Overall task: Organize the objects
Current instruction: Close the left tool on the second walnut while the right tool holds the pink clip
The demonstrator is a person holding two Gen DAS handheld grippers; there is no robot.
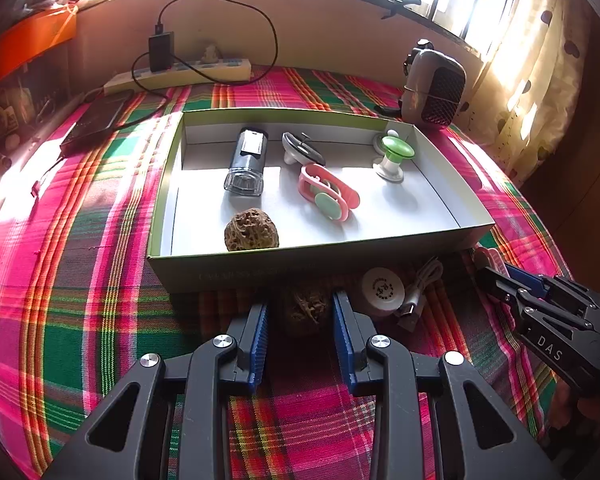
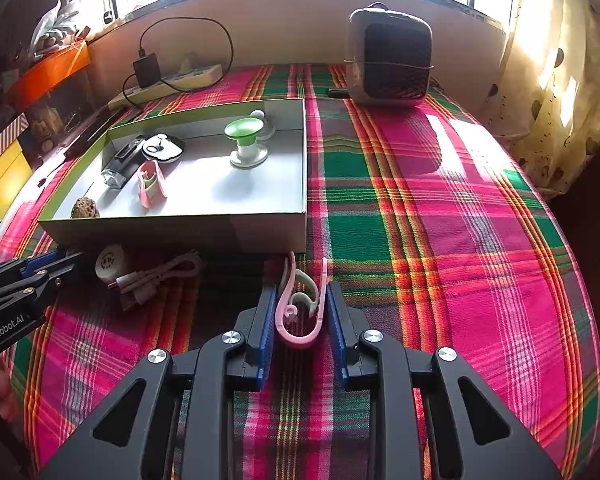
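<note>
I bracket the loose walnut (image 1: 305,310) at twelve o'clock with my left gripper (image 1: 300,312), jaws wide, not touching, while my right gripper (image 2: 299,304) narrowly straddles the pink clip (image 2: 300,312) (both bound for the box (image 1: 300,268) ahead)

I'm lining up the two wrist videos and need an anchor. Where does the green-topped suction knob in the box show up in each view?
Left wrist: the green-topped knob stands upright in the box's far right corner, upper right of centre.
Right wrist: the same knob stands in the far part of the box, upper left of centre.
Shared landmark: the open box, with the pink clip lying nearer than the knob.
</note>
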